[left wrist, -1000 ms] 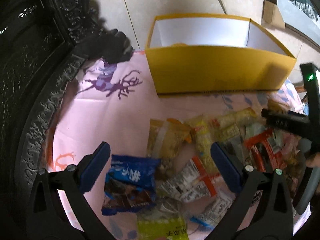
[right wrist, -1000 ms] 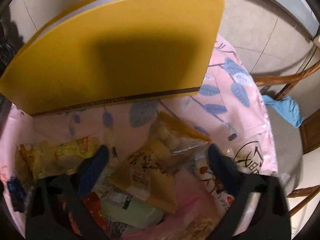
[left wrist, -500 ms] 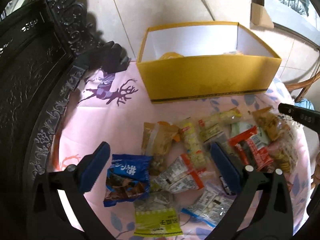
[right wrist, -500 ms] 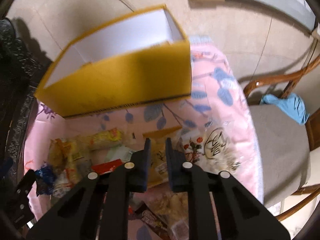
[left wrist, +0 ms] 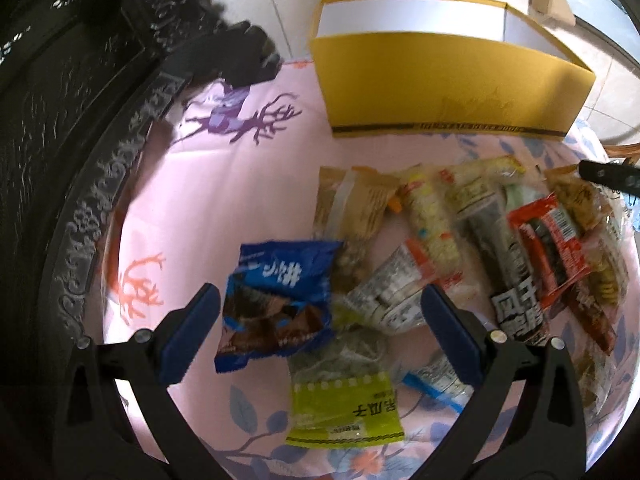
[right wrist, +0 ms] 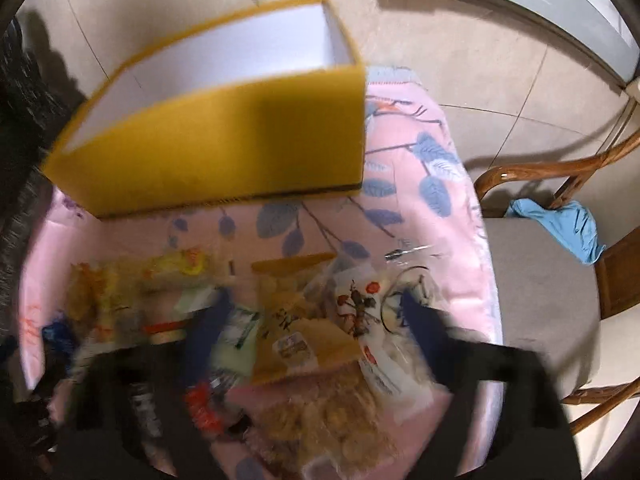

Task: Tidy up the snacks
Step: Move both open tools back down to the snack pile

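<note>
1. Left tongs (left wrist: 320, 332): jaws spread wide, holding nothing, poised above the blue snack packet (left wrist: 276, 304) and a white-and-red wrapper (left wrist: 396, 288).
2. Right tongs (right wrist: 308, 328): view blurred; jaws have just been opening and now stand wide, gripping nothing, with a tan packet (right wrist: 304, 344) lying between and below them.
3. Snacks lie loose in a heap on the pink floral cloth (left wrist: 224, 184) covering the table.
4. Yellow box (left wrist: 444, 92) stands open at the cloth's far edge, beyond the heap; green packet (left wrist: 344, 412) lies nearest the camera.
</note>
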A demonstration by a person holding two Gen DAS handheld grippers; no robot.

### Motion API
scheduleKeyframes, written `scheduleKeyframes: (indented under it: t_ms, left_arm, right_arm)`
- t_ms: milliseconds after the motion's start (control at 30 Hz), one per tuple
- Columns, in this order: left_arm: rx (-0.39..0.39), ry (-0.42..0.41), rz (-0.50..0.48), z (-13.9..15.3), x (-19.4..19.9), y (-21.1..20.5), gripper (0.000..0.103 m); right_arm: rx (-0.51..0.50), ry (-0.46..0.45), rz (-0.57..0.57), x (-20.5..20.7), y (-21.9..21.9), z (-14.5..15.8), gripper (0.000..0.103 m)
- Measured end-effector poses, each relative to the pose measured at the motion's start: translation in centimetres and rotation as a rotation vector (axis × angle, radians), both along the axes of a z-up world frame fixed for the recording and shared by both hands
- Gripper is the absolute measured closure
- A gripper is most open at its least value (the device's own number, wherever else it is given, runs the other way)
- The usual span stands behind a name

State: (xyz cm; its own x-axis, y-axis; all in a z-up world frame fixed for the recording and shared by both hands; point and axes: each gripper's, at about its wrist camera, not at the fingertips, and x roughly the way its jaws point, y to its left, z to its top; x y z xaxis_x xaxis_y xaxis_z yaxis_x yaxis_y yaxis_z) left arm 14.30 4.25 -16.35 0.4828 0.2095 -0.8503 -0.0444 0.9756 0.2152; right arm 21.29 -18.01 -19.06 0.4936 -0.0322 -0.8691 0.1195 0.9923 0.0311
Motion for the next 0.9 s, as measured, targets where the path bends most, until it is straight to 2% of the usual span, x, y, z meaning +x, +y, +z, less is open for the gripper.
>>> scheduleKeyframes:
  t_ms: [67, 133, 167, 200, 233, 333, 433, 500, 600, 633, 667, 733, 833, 900]
  left_arm:
    - [0.005, 0.004, 0.001, -0.2, -0.1, 0.1, 0.002]
    - [0.046, 0.009, -0.005, -0.6, -0.1, -0.2, 0.002]
    - [0.049, 0.014, -0.011, -0.7, -0.1, -0.3, 0.002]
    - [0.048, 0.019, -0.016, -0.8, 0.0, -0.4, 0.002]
    - [0.042, 0.021, -0.019, -0.9, -0.1, -0.5, 0.002]
    - [0.044, 0.019, -0.018, -1.0, -0.2, -0.5, 0.002]
    - [0.042, 0.018, -0.004, -1.1, -0.3, -0.1, 0.002]
    - [-0.006, 0.016, 0.014, -1.0, -0.1, 0.2, 0.002]
    - [-0.089, 0.002, 0.039, -0.4, 0.4, -0.2, 0.002]
    - [-0.115, -0.008, 0.041, -0.2, 0.9, -0.8, 0.002]
    - [-0.123, -0.016, 0.037, 0.0, 1.2, -1.4, 0.002]
    - [-0.128, -0.029, 0.006, 0.1, 2.1, -3.2, 0.002]
    - [-0.119, -0.020, -0.042, -0.8, 3.5, -5.9, 0.002]
    - [-0.144, 0.003, -0.060, -2.0, 4.5, -7.4, 0.002]
  right_arm:
    - [-0.047, 0.026, 0.021, 0.7, 0.9, -1.0, 0.010]
    - [-0.110, 0.039, 0.062, 1.3, 2.4, -2.0, 0.010]
    - [-0.145, 0.040, 0.075, 1.4, 2.9, -2.4, 0.015]
    - [-0.148, 0.021, 0.083, 1.3, 3.2, -2.4, 0.023]
    - [-0.119, 0.031, 0.088, 1.3, 3.2, -2.5, 0.054]
    - [-0.128, 0.039, 0.102, 0.8, 3.2, -1.9, 0.058]
    - [-0.045, 0.018, 0.080, -0.5, 1.8, -0.2, 0.062]
    - [0.025, -0.019, 0.028, -1.9, 0.1, 1.8, 0.065]
    - [0.045, -0.075, -0.001, -3.4, -1.2, 4.3, 0.072]
    - [0.044, -0.099, -0.007, -3.8, -1.6, 5.3, 0.078]
    - [0.038, -0.114, -0.011, -4.0, -1.8, 6.0, 0.079]
    - [0.029, -0.156, -0.019, -4.8, -2.7, 7.7, 0.080]
    - [0.037, -0.172, -0.029, -5.1, -3.8, 8.4, 0.080]
    - [0.054, -0.171, -0.035, -5.2, -4.7, 8.5, 0.080]
